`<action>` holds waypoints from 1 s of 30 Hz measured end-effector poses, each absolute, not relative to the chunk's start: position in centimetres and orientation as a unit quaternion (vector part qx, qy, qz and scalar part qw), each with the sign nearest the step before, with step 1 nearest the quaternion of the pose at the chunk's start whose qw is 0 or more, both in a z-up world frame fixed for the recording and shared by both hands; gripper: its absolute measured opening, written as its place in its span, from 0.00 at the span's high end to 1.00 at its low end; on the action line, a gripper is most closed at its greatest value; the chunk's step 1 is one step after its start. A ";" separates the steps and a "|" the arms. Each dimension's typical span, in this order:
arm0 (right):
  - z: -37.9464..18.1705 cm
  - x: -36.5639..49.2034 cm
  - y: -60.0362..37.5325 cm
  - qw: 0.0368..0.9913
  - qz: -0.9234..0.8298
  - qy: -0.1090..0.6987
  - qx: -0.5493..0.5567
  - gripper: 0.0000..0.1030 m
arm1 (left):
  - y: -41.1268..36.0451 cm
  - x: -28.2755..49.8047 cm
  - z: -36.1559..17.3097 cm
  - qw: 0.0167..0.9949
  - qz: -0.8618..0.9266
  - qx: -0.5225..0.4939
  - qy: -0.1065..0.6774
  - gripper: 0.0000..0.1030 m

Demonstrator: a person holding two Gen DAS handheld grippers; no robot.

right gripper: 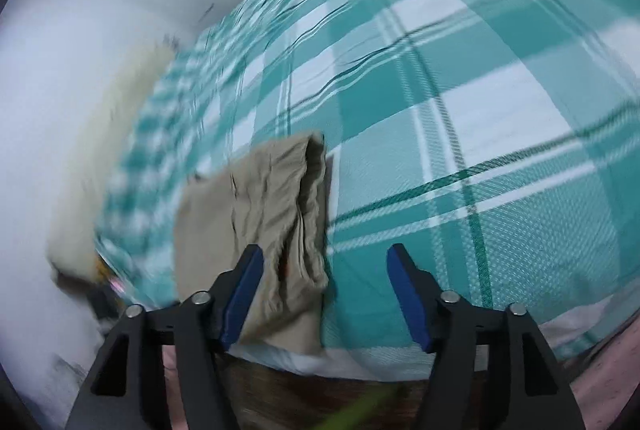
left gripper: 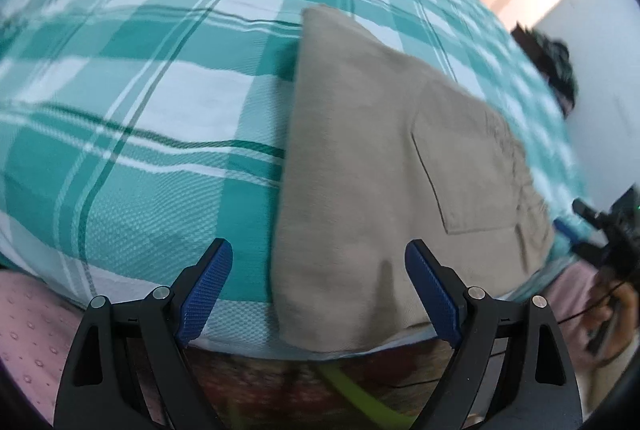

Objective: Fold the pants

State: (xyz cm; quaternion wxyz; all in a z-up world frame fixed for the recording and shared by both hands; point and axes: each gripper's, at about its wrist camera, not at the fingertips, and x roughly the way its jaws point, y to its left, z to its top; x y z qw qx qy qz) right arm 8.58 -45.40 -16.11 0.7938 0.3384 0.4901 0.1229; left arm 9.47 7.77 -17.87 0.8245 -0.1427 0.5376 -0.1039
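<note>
Tan pants [left gripper: 380, 166] lie folded into a compact rectangle on the teal and white plaid bedspread [left gripper: 140, 110], near the bed's front edge, back pocket up. My left gripper [left gripper: 319, 258] is open and empty, above the front left corner of the pants. In the right wrist view the folded pants [right gripper: 264, 214] show their layered waistband edge. My right gripper [right gripper: 325, 262] is open and empty, its left finger [right gripper: 242, 294] over the pants. The right gripper also shows at the far right of the left wrist view [left gripper: 600, 230].
The bedspread [right gripper: 460, 130] covers the whole bed. A white wall [right gripper: 80, 30] and a cream pillow or blanket [right gripper: 112, 142] lie left of the bed. A dark object [left gripper: 552, 62] sits at the bed's far right edge. A patterned floor [left gripper: 300, 382] lies below.
</note>
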 end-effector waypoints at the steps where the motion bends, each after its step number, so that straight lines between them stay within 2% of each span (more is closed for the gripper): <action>1: -16.3 8.7 -45.8 0.787 0.124 0.486 0.360 0.32 | 8.2 9.5 -17.9 0.822 -0.107 -0.156 0.537 0.13; 6: -17.6 10.2 -45.3 0.745 0.173 0.504 0.401 0.28 | 9.6 10.8 -17.8 0.808 -0.127 -0.204 0.538 0.13; 16: -21.3 16.3 -39.5 0.702 0.254 0.570 0.343 0.28 | 5.9 16.9 -20.7 0.765 -0.181 -0.186 0.589 0.10; 17: -21.5 16.8 -38.4 0.697 0.264 0.581 0.329 0.29 | 5.5 17.2 -20.7 0.764 -0.183 -0.183 0.591 0.14; 18: -21.5 16.9 -37.7 0.702 0.261 0.589 0.303 0.40 | 5.1 17.3 -20.5 0.766 -0.183 -0.179 0.590 0.34; 19: -21.1 17.1 -36.7 0.716 0.250 0.601 0.253 0.51 | 4.7 17.3 -20.2 0.769 -0.175 -0.170 0.590 0.38; 20: -20.4 17.0 -36.1 0.729 0.246 0.600 0.217 0.55 | 4.4 17.1 -19.6 0.778 -0.162 -0.151 0.588 0.60; 21: -19.6 16.6 -35.7 0.739 0.246 0.596 0.196 0.60 | 4.2 16.7 -19.0 0.782 -0.163 -0.141 0.584 0.77; 22: -18.5 16.2 -35.1 0.753 0.247 0.587 0.167 0.65 | 4.0 16.3 -18.1 0.788 -0.167 -0.133 0.578 0.80; 24: -15.7 15.3 -33.4 0.778 0.253 0.566 0.106 0.69 | 3.3 16.0 -16.2 0.800 -0.169 -0.110 0.566 0.84; 30: -9.0 17.5 -31.2 0.819 0.271 0.500 0.073 0.71 | 2.5 19.7 -9.6 0.834 -0.182 -0.102 0.510 0.84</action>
